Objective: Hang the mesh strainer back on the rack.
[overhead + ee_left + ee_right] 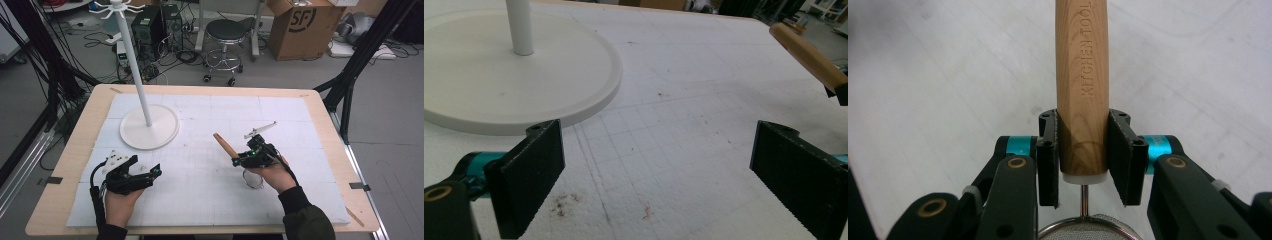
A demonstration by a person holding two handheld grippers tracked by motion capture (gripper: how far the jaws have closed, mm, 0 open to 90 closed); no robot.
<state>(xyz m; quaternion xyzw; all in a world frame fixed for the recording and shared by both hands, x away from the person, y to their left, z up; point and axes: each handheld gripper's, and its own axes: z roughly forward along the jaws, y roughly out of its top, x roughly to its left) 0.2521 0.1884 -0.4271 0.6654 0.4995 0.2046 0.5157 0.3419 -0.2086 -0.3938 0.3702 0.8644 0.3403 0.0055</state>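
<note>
Right of the white stand (pixel 149 125), and well apart from its round base, the right gripper (pixel 239 159) holds a small kitchen strainer by its wooden handle (pixel 224 144), and the step in hand looks like carrying it over to hang on that stand. The jaws are closed on the handle near its lower end, just above the white collar where the wire stem begins, as the right gripper view shows (pixel 1082 150). To do this well, I would keep the squeeze firm, since the handle is round and smooth and could twist between the flat pads; raise the strainer clear of the white mat (pixel 210 200) before swinging toward the pole, and approach the hooks (pixel 117 7) at the top from the side, slowly, so the light stand is not knocked. The left gripper (pixel 145 172) sits low, nearer the base and in front of it, its jaws spread wide and holding nothing (pixel 654 165); it could steady the base if needed. The handle is pale brown wood with visible grain and the words KITCHEN TOOL stamped along it; it points up and away toward the stand. Below it hangs the wire-rimmed mesh bowl (pixel 1088 230), over the mat beside the person's hand (pixel 274 175).
</note>
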